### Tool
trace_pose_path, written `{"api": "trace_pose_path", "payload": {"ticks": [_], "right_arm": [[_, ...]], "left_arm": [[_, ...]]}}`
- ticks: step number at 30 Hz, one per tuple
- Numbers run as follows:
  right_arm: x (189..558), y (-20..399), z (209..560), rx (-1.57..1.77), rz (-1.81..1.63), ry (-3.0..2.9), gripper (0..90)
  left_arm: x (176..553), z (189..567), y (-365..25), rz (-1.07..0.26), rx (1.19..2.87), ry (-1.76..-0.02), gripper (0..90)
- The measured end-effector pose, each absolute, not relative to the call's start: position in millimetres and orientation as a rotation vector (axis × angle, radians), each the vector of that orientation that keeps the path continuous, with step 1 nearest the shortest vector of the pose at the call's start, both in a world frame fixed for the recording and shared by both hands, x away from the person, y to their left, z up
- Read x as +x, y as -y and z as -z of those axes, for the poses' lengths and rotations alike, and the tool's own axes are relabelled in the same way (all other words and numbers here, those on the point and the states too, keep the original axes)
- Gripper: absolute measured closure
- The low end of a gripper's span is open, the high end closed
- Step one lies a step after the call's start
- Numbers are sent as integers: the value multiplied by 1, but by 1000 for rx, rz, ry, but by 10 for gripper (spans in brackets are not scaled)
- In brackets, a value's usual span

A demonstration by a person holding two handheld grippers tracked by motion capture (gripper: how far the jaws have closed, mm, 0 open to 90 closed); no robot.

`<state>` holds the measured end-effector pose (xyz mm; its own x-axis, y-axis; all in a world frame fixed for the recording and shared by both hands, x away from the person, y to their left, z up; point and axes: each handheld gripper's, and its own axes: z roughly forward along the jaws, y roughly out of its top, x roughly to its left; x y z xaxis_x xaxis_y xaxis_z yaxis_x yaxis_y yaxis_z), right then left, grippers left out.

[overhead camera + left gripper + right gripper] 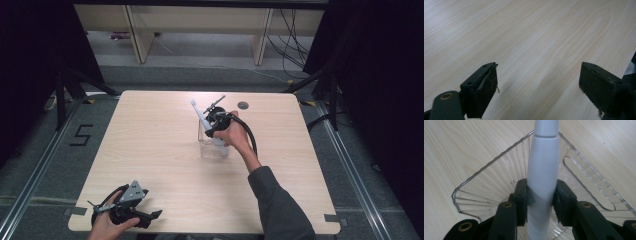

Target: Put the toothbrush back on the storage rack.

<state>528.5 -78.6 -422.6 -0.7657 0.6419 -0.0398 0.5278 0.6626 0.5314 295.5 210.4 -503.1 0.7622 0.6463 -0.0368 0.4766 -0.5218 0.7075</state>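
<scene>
Right gripper view: white handle [541, 182] clamped between jaws.

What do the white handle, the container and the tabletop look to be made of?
White handle: likely smooth satin plastic; even sheen, a seam near its top.
Clear container: probably rigid acrylic or similar; see-through, ribbed walls, bright edges.
Table: pale wood-grain, probably matte laminate; I can't tell for sure.

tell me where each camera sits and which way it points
High view: above the person's side, looking forward and down on the table; both forearms, left tool, right tool.
Left gripper view: on the left tool, facing bare tabletop; open jaws.
Right gripper view: on the right tool, facing into the clear container; jaws clamp the white handle.
Shared: high and right gripper views show the handle and container.
</scene>
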Motion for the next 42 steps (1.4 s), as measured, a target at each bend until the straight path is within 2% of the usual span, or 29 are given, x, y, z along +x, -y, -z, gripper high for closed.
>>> {"api": "trace_pose_path", "payload": {"ticks": [16,18,31,42], "right_arm": [[531,78,425,974,-722,-2656,662],[527,76,423,1066,-703,-2654,656],[509,91,390,1012,-843,-2573,540],[498,115,381,990,-969,-2513,456]], "left_arm": [[296,504,-210,-295,2221,-833,149],[296,504,-210,-297,2222,-833,149],[296,504,-210,-297,2221,-838,149],[295,503,-211,-300,2221,-842,149]]}}
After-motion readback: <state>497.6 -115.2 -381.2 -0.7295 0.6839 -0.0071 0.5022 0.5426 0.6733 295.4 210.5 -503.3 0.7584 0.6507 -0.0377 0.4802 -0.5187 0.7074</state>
